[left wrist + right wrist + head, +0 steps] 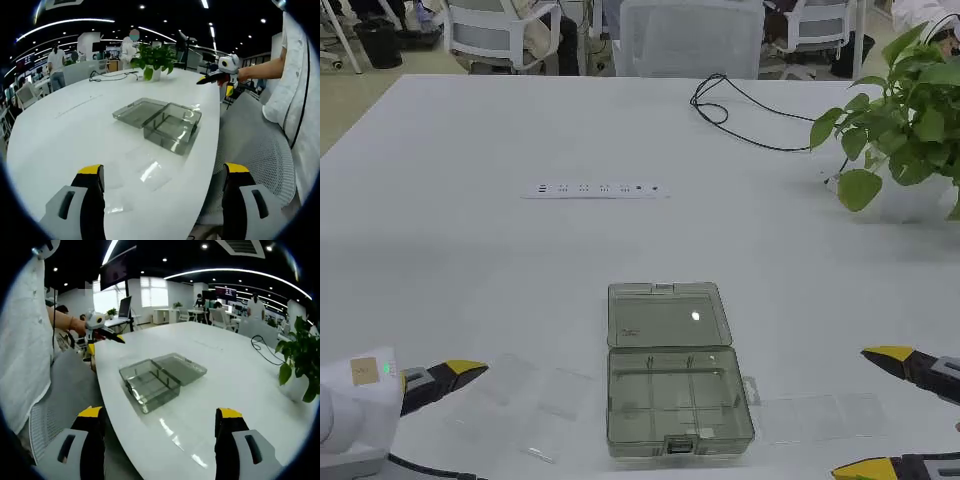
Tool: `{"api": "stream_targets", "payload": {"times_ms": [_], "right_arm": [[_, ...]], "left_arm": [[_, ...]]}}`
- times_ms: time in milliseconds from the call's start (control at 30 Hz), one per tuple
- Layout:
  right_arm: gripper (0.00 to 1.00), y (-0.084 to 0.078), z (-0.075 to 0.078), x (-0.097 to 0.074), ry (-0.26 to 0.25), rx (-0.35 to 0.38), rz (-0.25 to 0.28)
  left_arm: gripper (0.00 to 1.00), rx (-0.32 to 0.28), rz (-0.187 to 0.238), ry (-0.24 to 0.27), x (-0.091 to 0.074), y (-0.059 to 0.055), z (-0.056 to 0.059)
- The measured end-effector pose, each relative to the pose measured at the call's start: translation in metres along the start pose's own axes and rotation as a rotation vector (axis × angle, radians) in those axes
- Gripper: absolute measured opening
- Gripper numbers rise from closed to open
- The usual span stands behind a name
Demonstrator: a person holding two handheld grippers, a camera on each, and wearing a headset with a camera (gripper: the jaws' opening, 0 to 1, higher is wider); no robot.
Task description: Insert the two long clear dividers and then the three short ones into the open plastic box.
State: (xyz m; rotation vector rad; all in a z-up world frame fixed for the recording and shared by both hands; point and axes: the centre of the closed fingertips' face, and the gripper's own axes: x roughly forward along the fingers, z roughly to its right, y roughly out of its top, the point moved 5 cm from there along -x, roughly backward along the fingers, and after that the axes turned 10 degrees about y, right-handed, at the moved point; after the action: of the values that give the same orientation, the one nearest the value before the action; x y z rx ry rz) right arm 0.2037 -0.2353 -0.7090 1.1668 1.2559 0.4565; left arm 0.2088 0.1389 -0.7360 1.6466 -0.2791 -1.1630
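Box (630, 440) open, maybe partitioned | dividers (820, 415) beside it | left gripper (162, 169), right gripper (159, 413) spread, empty

We are in an open-plan office: beyond the right tool (159, 414) stand rows of desks (167, 315), office chairs (220, 317), a monitor (125, 306) and long ceiling lights (240, 272).

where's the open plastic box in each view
Head view: open plastic box bottom centre.
Left gripper view: open plastic box at centre, beyond the jaws.
Right gripper view: open plastic box centre-left, beyond the jaws.
Shared landmark: potted plant on the table.
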Motion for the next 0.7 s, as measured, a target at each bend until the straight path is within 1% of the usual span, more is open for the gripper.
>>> {"api": "stream_targets", "payload": {"times_ms": [200, 700], "right_arm": [[0.92, -0.0019, 0.0013, 0.0008, 0.003, 0.000, -0.002], [0.92, 0.0002, -0.0021, 0.0028, 0.001, 0.002, -0.001]], "left_arm": [[1.00, -0.001, -0.001, -0.001, -0.0001, -0.0007, 0.0003], [1.00, 0.000, -0.002, -0.007, 0.0023, 0.0003, -0.0003]]}}
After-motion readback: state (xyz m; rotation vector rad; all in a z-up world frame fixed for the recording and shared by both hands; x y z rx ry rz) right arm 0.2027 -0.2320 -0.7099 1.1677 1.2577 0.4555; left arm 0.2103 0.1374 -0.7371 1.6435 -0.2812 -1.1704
